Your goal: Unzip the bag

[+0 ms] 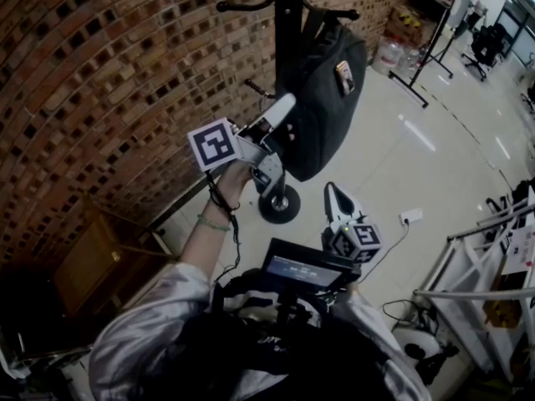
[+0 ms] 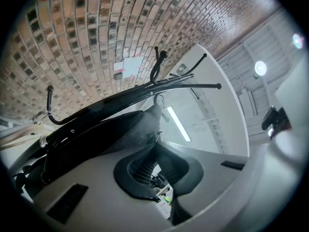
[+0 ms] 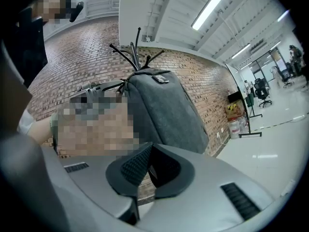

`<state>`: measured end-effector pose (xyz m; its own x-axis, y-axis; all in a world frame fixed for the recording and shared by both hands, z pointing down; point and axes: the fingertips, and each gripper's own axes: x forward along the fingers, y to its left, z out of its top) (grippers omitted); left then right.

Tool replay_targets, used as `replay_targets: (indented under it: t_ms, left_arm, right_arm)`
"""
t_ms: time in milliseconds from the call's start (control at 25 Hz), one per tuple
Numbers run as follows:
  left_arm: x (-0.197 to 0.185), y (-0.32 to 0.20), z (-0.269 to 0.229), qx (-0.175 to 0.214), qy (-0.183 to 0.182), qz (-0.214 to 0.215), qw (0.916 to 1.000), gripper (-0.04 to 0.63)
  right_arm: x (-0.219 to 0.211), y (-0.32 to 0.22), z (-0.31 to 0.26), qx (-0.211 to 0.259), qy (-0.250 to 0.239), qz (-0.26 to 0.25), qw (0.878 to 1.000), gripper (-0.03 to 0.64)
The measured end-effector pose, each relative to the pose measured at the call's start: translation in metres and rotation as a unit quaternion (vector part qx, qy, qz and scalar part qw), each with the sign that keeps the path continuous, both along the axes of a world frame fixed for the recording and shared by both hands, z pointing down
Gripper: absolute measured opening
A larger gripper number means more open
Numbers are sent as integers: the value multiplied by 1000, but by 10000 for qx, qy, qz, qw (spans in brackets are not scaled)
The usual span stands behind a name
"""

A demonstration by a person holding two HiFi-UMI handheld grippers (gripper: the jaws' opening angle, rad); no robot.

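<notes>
While it hangs from the black coat stand point(image 1: 288, 23), the bag point(image 1: 322, 98) looks dark grey, soft and full. Its top is up by the hooks. The left gripper point(image 1: 286, 105) is held up high, and its tips touch the side edge of the bag. Its jaws are pressed together right by a small shiny bit point(image 2: 157, 131) of the bag. I cannot tell if they pinch it. The right gripper point(image 1: 333, 190) is lower down and well apart from the bag. Its jaws are together too, with nothing between them. Past the left gripper's tips, a small patch point(image 1: 343, 75) sits on the bag. Its writing is too small to read.
</notes>
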<state>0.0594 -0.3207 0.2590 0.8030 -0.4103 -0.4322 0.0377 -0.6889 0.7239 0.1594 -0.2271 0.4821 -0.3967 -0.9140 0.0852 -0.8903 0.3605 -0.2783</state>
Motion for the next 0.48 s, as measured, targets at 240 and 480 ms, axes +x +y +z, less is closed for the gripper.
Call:
replay_targets:
  t_ms: [240,480]
  left_arm:
    - [-2,2,3,34,-45,-26,10000,8]
    - [-7,2,12,-85,151,56,9998,8]
  right_arm:
    - [1,3,3,-126,-3,-9,9999,-13]
    - [-1,0,1,10,-41,34,10000,-12]
